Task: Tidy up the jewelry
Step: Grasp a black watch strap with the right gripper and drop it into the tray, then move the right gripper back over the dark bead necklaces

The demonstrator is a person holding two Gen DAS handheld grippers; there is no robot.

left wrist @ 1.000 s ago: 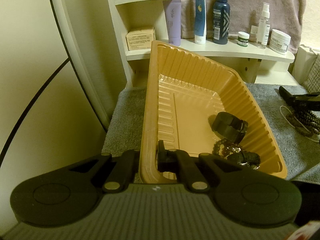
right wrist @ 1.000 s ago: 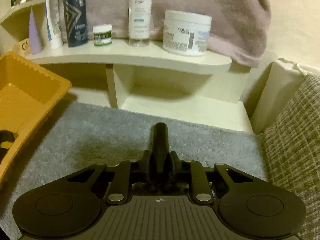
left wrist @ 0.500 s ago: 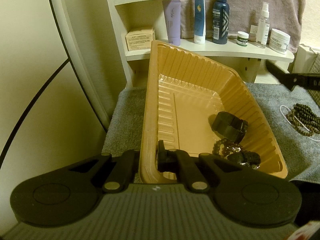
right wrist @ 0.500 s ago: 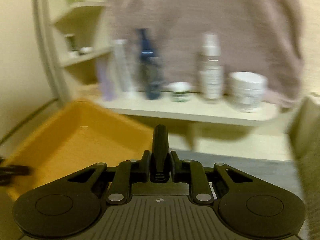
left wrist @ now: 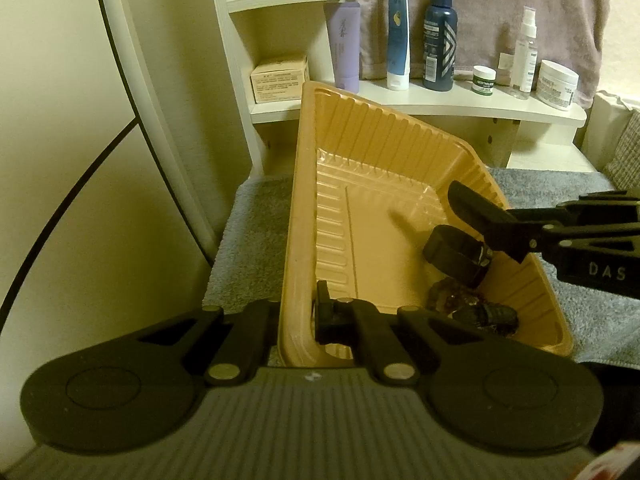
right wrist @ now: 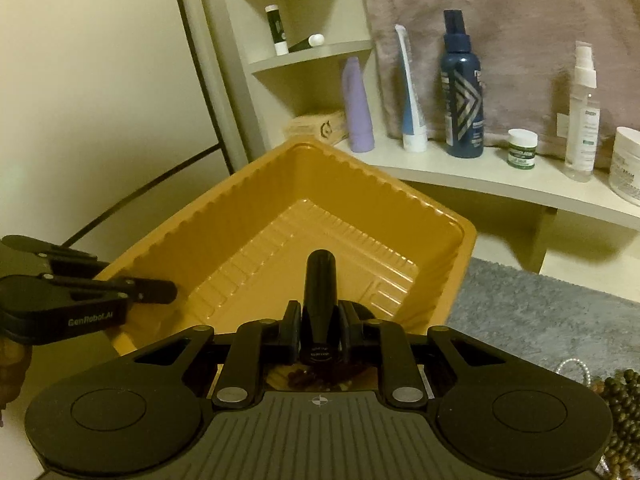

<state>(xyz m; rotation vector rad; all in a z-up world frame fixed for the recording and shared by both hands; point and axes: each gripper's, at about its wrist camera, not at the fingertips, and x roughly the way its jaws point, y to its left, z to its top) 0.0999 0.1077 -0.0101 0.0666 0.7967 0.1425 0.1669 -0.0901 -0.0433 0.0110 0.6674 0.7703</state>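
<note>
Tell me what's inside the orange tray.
The orange tray holds a black band and dark beaded bracelets in its low corner. The right claw, gripping a black cylinder, covers part of the floor.

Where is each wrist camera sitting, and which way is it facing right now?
Left wrist: on the left gripper, clamped on the tray rim, facing the shelf; right gripper shows at right.
Right wrist: on the right gripper, holding a black cylinder over the tray; left gripper at left.
Shared: tray, shelf, the other gripper.
</note>
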